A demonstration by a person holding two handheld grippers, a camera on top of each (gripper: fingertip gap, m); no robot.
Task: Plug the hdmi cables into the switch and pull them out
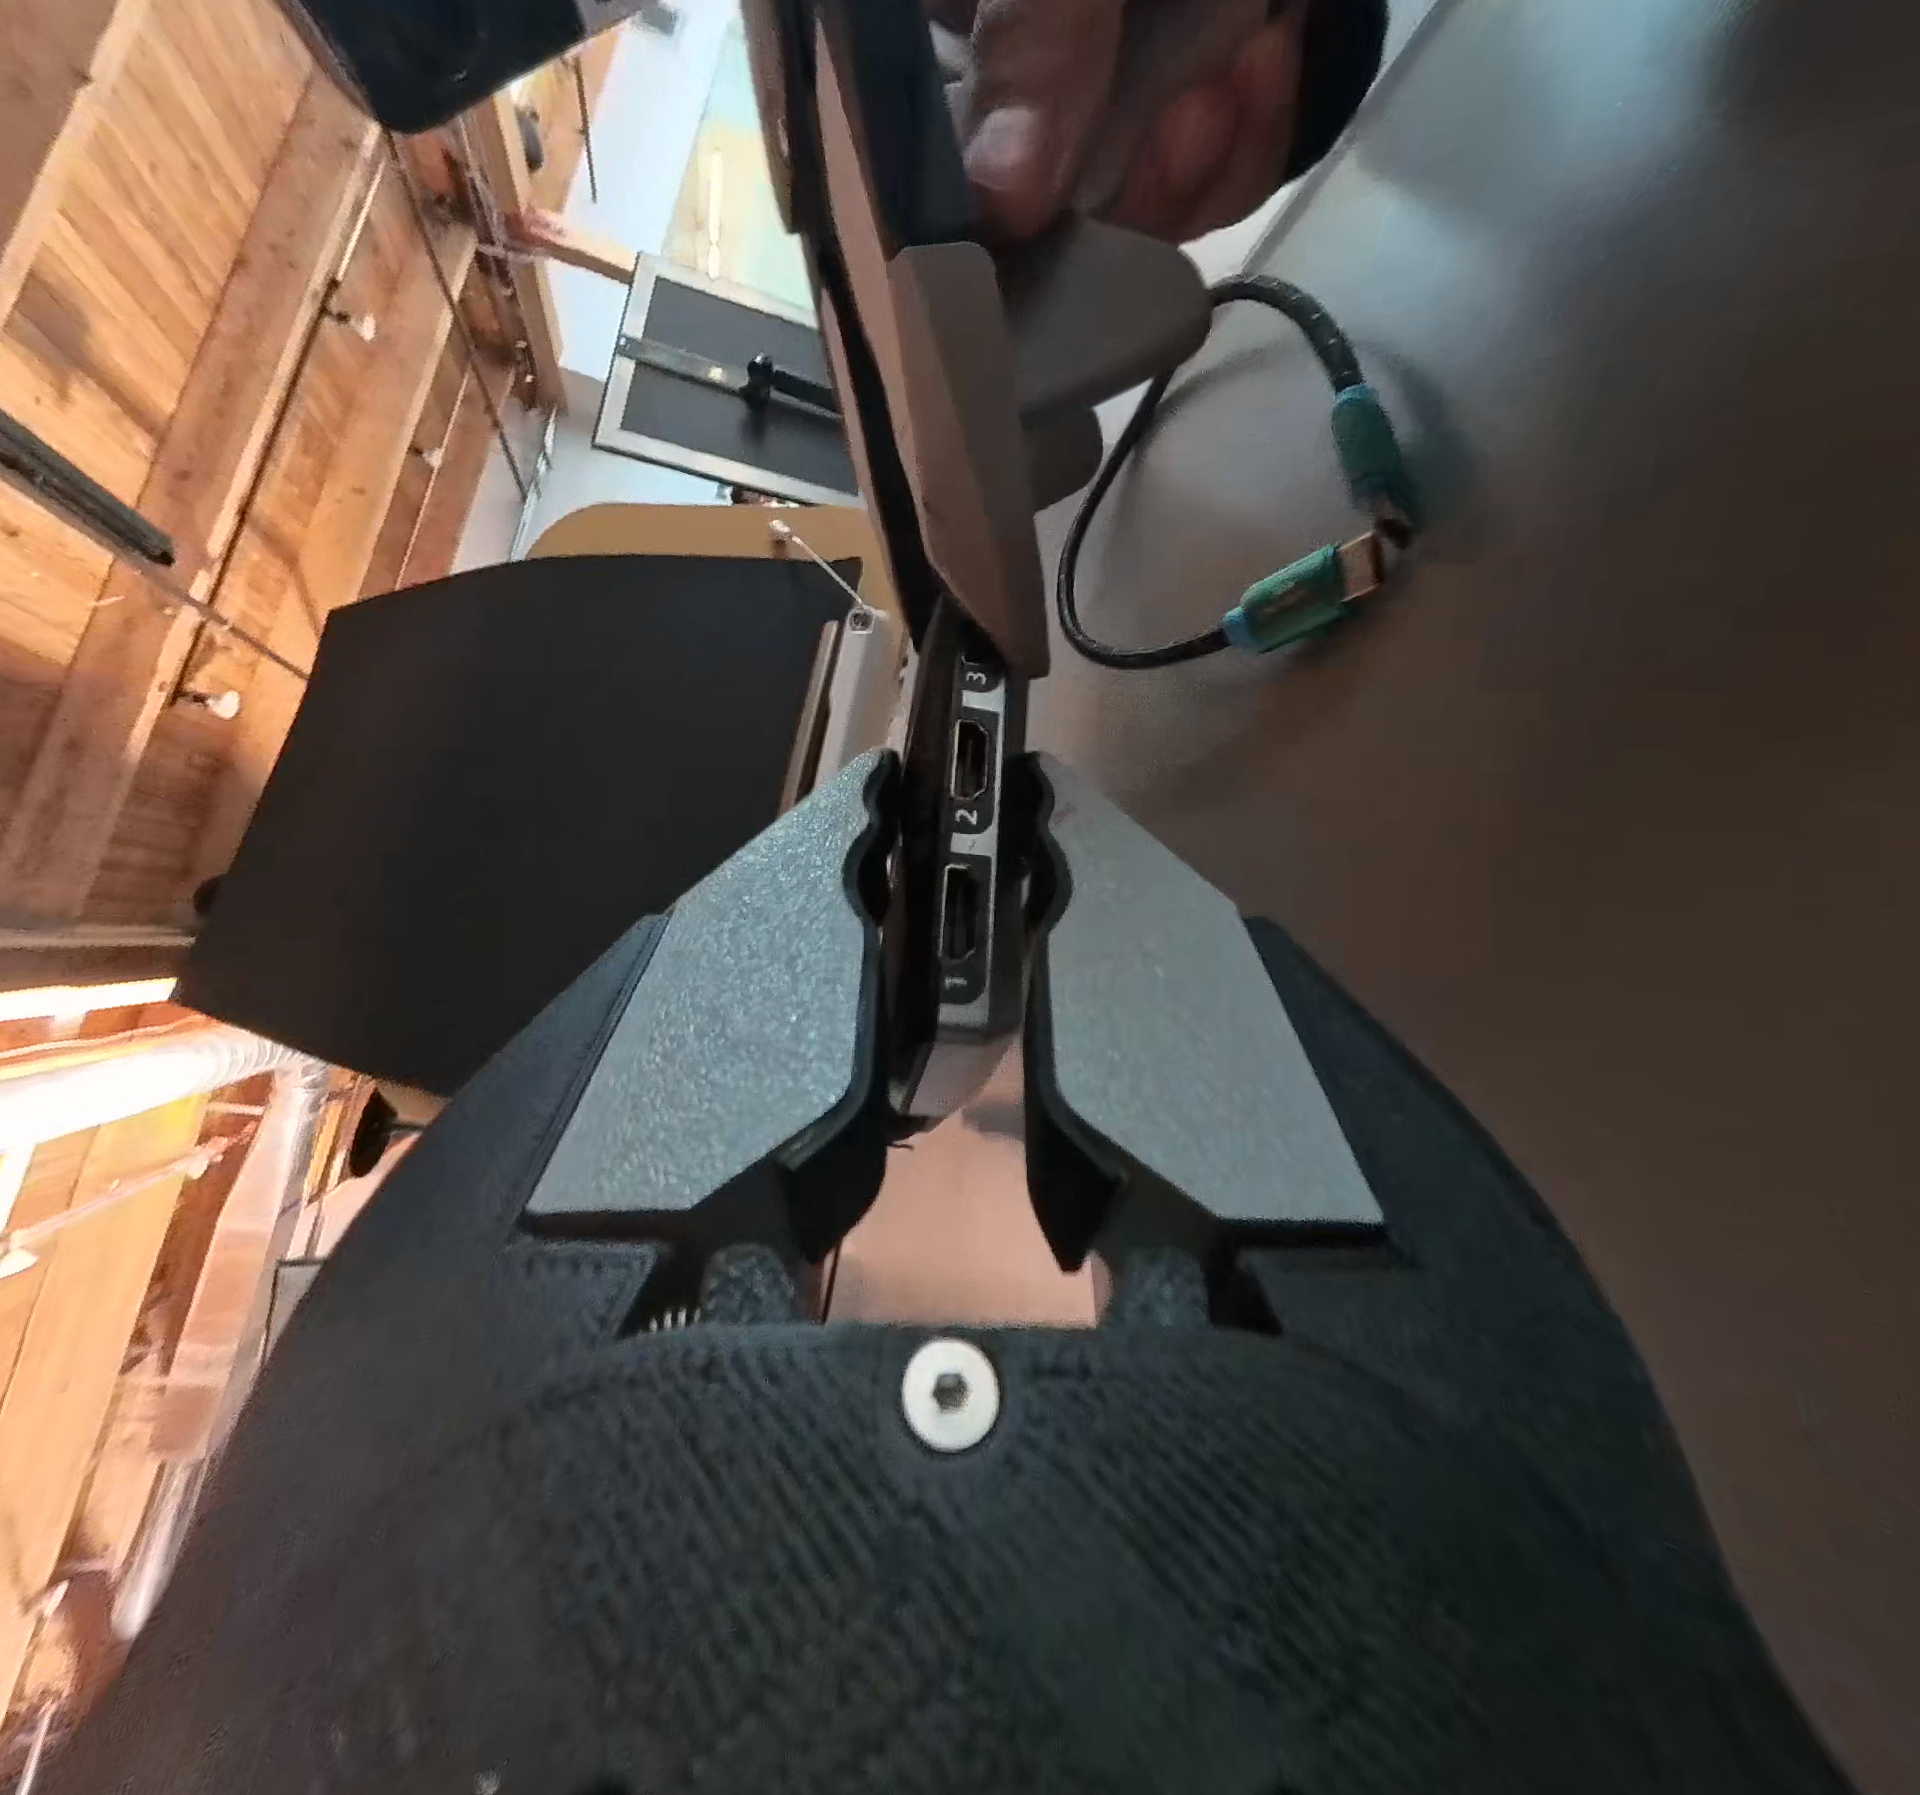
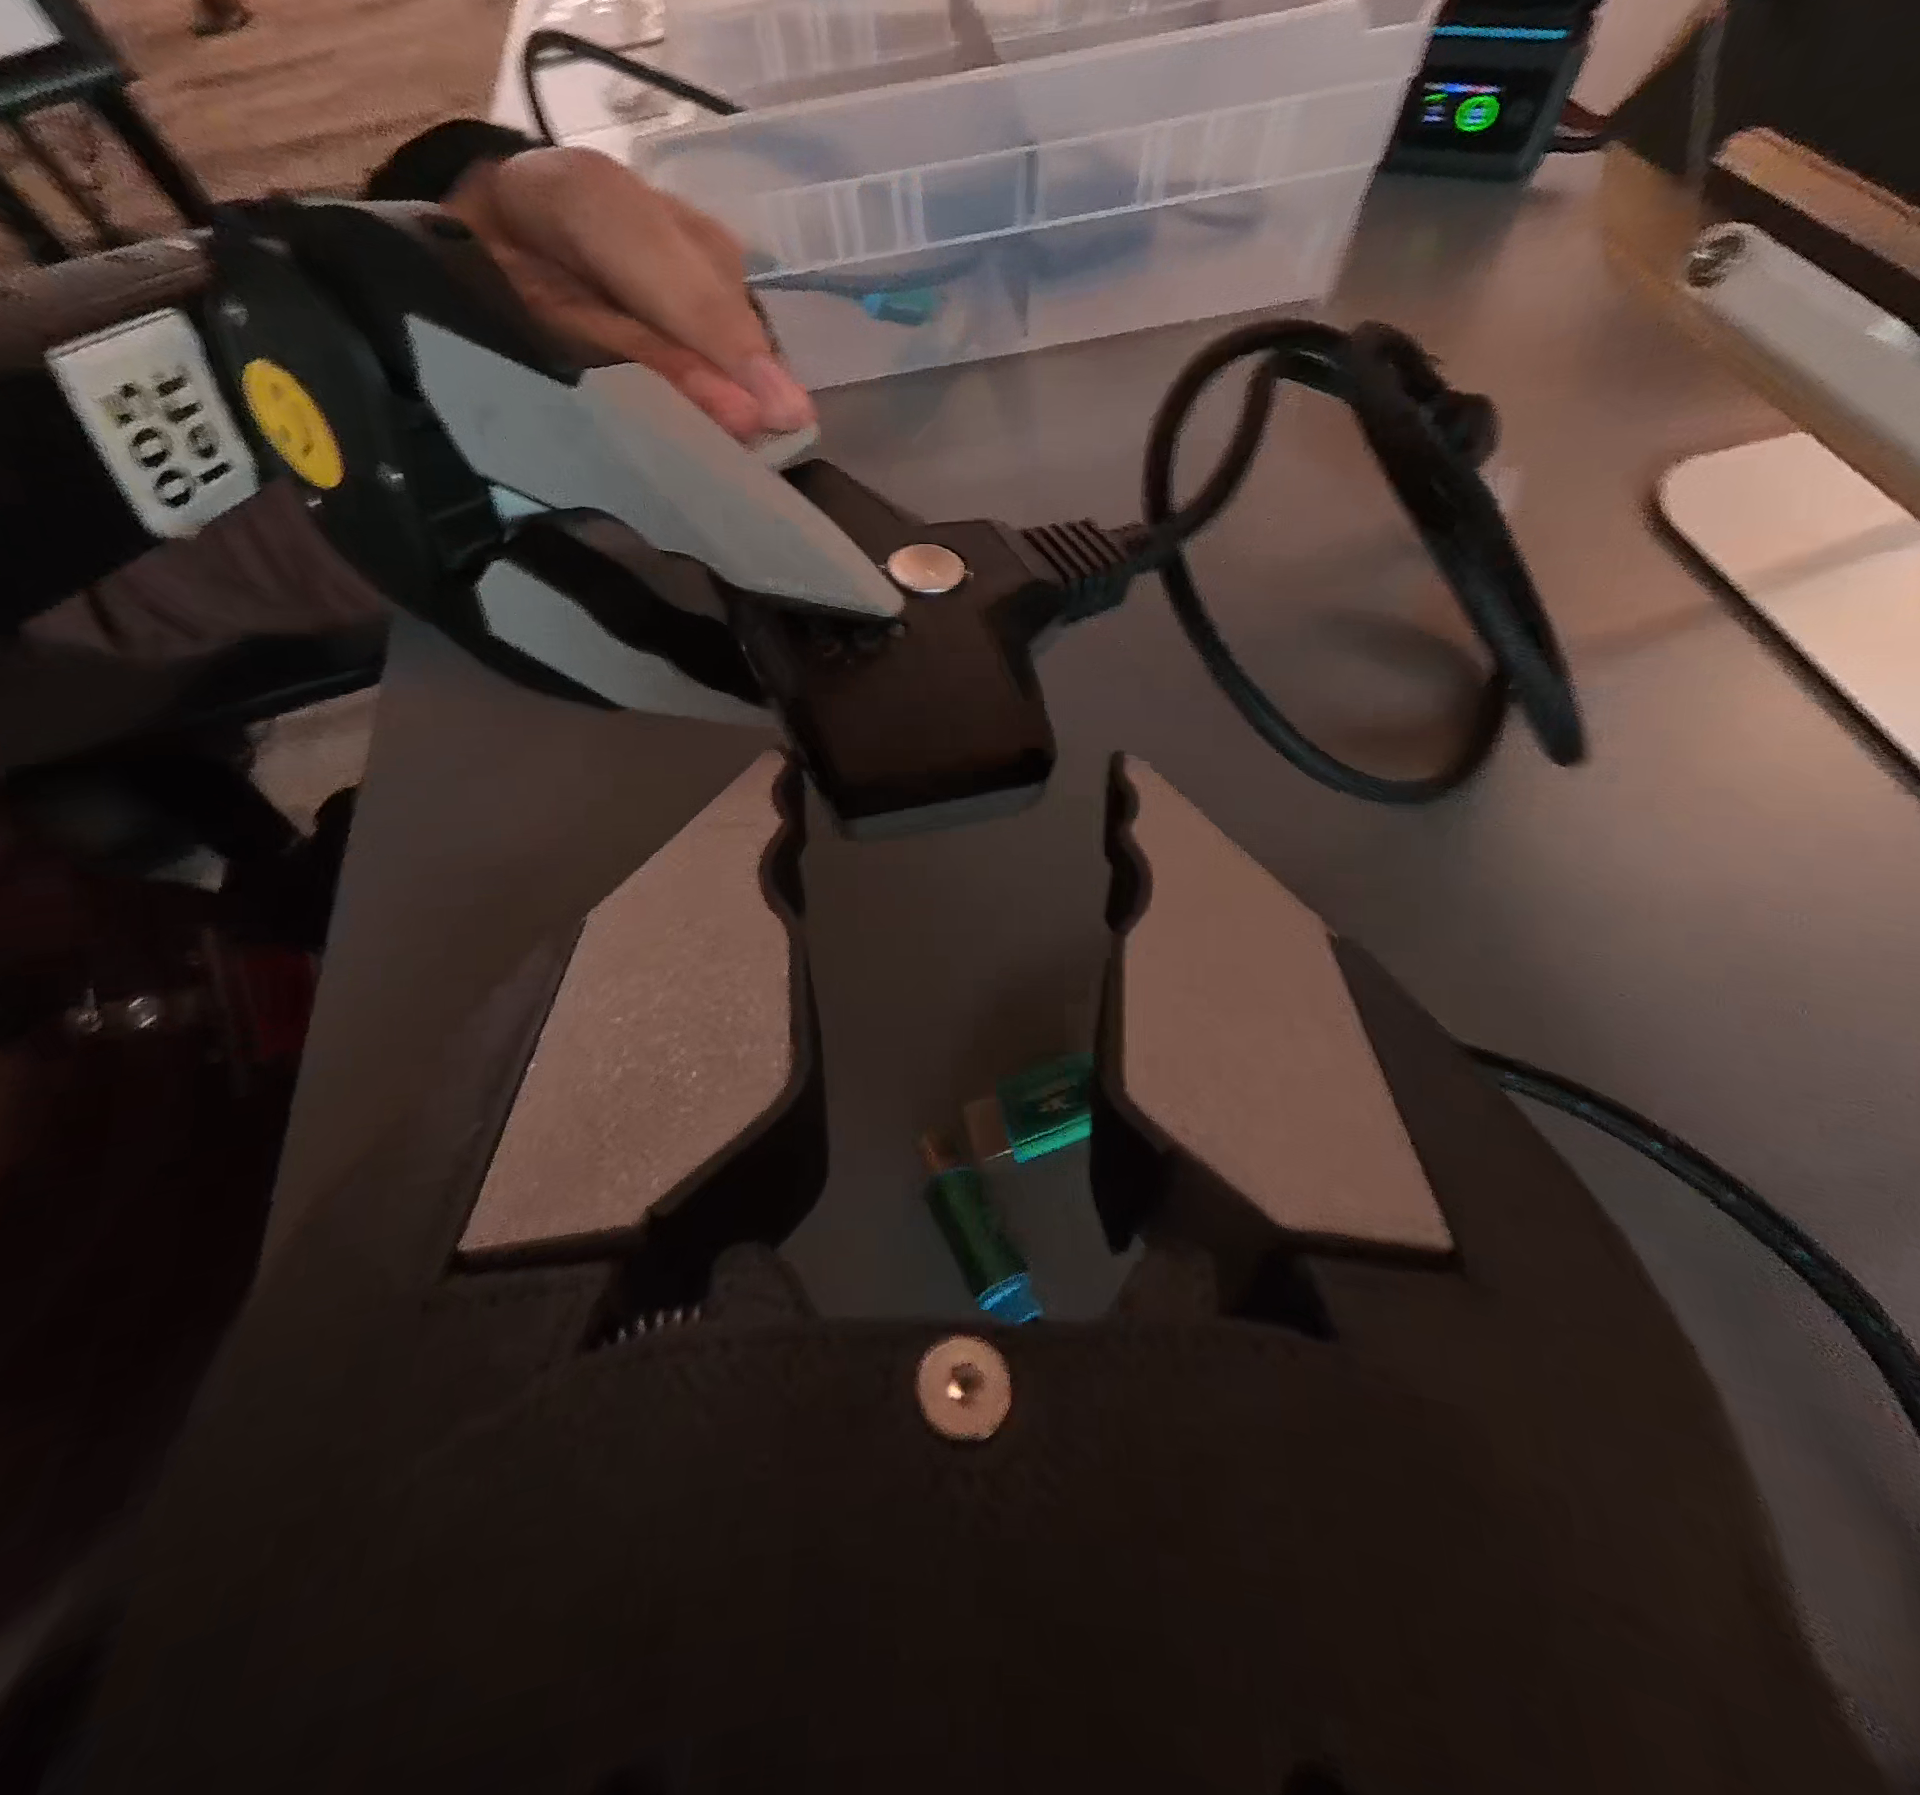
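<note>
Left jaws clamp the black switch point(image 1: 961, 872) edgewise; right jaws stand apart above two green plugs point(image 2: 997, 1195).

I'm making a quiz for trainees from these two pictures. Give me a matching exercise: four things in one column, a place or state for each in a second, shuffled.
Things:
1. switch
2. green plugs
3. left gripper
4. right gripper

Places or states:
A. lying loose on the table, in no port
B. jaws wide apart, nothing between them
C. clamped at one end, its numbered ports facing the camera
D. closed on the switch

Pairs: 1-C, 2-A, 3-D, 4-B
</note>
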